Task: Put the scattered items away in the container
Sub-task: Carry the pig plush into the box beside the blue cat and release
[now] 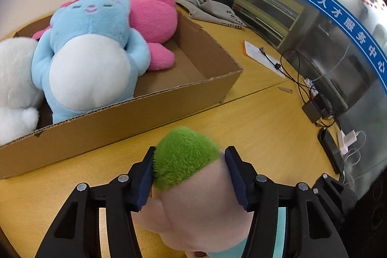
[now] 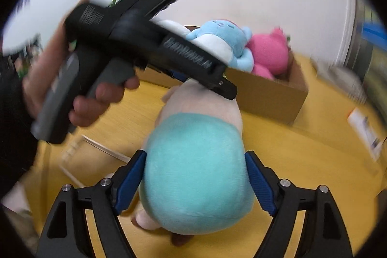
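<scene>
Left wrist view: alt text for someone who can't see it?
The left tongs grip the green-topped head of a peach plush doll above a wooden table. Ahead, an open cardboard box holds blue, pink and white plush toys.

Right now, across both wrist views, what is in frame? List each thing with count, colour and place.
cardboard box: one, brown, on the table, open top
blue plush: one, light blue with white belly, in the box
pink plush: one, pink, in the box behind the blue one
white plush: one, white, in the box at its left end
green-haired plush doll: one, peach body, green hair, teal shorts, held above the table in front of the box
table: one, light wood
grey cloth bag: one, far side of the table
cables and chargers: several, black and white, table's right edge
left hand-held gripper: shut on the doll's head
right hand-held gripper: shut on the doll's teal shorts
</scene>
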Demonstrator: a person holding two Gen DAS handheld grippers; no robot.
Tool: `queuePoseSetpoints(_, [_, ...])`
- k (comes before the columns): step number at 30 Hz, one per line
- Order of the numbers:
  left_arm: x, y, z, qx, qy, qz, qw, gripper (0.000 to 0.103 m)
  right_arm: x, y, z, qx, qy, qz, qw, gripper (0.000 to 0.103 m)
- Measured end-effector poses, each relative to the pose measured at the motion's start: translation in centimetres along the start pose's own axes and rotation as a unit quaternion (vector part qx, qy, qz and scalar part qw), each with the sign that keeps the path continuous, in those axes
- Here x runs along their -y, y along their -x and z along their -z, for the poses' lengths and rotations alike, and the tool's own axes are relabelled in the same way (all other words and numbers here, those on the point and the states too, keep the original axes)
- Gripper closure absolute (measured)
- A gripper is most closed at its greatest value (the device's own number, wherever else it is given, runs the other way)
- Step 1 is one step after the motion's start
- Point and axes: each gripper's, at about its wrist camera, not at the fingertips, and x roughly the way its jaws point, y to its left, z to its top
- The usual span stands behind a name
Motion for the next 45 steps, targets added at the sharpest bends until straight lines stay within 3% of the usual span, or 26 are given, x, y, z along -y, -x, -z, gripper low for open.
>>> queuePoseSetpoints(5, [0.8,-0.1,-0.9,0.003,-0.005,-0.01,0.9999,0.051,1.5,-0.5,0.3,-0.006,-0.029,-0.034,0.999,0.035])
queuePoseSetpoints(7, [1.3,0.7,-1.7,0.018,-0.012,-0.013,0.9997,0.052,2.1,-0.1,0.1,0.008,-0.049,-0.043,0.998,0.04])
queuePoseSetpoints(10, [2.4,3.4,-4.9,0.065,-0.038,-0.02,0.997,0.052,2.8,1.2,-1.5,0.054,-0.05,-0.042,0.996,0.04])
queuePoseSetpoints(15, [2.8,5.8,-13.4,0.128,-0.068,-0.017,0.9894,0.051,4.7,2.7,-8.6,0.135,0.02,0.019,0.99,0.04])
queuePoseSetpoints(21, [0.6,0.9,-22.1,0.119,-0.068,-0.043,0.9896,0.051,9.3,-1.1,-14.0,0.179,0.063,0.077,0.979,0.04])
queuePoseSetpoints(27, [-2.7,-7.7,-24.2,0.052,-0.047,-0.043,0.9966,0.051,12.8,-7.6,-14.0,0.134,0.059,0.102,0.984,0.04])
queuePoseSetpoints(32, [-2.9,-12.1,-22.8,-0.011,-0.064,-0.048,0.9967,0.047,13.5,-9.1,-12.2,0.057,0.021,0.075,0.995,0.037])
queuePoseSetpoints(35, [-3.0,-12.6,-22.4,-0.01,-0.058,-0.044,0.9973,0.046,14.2,-7.5,-11.8,0.045,-0.015,0.06,0.997,0.036])
queuePoseSetpoints(38, [-3.6,-13.2,-22.5,-0.02,-0.04,-0.024,0.9987,0.045,14.7,-4.7,-12.5,0.077,-0.04,0.049,0.995,0.037])
queuePoseSetpoints(40, [-3.3,-13.5,-22.6,-0.023,-0.043,-0.027,0.9984,0.045,14.9,-5.4,-13.1,0.062,-0.043,0.05,0.996,0.048])
queuePoseSetpoints(41, [-3.0,-13.3,-22.6,-0.024,-0.048,-0.031,0.9981,0.044,14.7,-6.6,-13.5,0.037,-0.041,0.048,0.997,0.065])
queuePoseSetpoints(43, [-2.5,-12.2,-22.5,-0.017,-0.051,-0.037,0.9978,0.045,14.2,-8.8,-12.7,0.002,-0.054,0.029,0.998,0.065])
queuePoseSetpoints(45, [-2.8,-10.0,-22.4,0.011,-0.033,-0.027,0.999,0.053,14.1,-9.0,-12.2,0.007,-0.076,0.015,0.997,0.064])
